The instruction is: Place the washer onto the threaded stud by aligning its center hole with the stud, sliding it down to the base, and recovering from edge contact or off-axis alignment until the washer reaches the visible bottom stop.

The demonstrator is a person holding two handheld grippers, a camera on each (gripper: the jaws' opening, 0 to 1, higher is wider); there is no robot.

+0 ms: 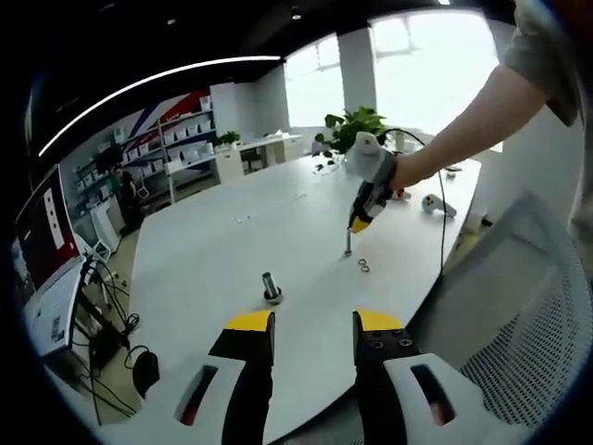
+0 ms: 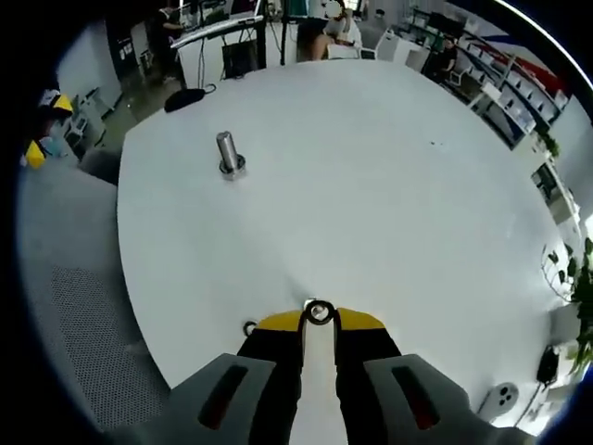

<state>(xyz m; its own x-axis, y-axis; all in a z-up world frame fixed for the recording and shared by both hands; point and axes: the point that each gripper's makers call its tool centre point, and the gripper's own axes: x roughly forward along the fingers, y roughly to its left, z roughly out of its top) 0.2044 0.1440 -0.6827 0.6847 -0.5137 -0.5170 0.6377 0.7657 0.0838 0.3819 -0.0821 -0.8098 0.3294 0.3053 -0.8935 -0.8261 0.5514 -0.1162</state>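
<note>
White table (image 2: 389, 185) carries the stud (image 2: 228, 153) at 11 o'clock, well apart from my right gripper (image 2: 319, 318) clamping the washer (image 2: 319, 312); my left gripper (image 1: 313, 326) hangs open; alignment and seating are not yet begun.

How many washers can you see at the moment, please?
3: one washer pinched between the right gripper's tips, and two loose washers lying close together on the white table near that gripper. Others may be hidden.
</note>
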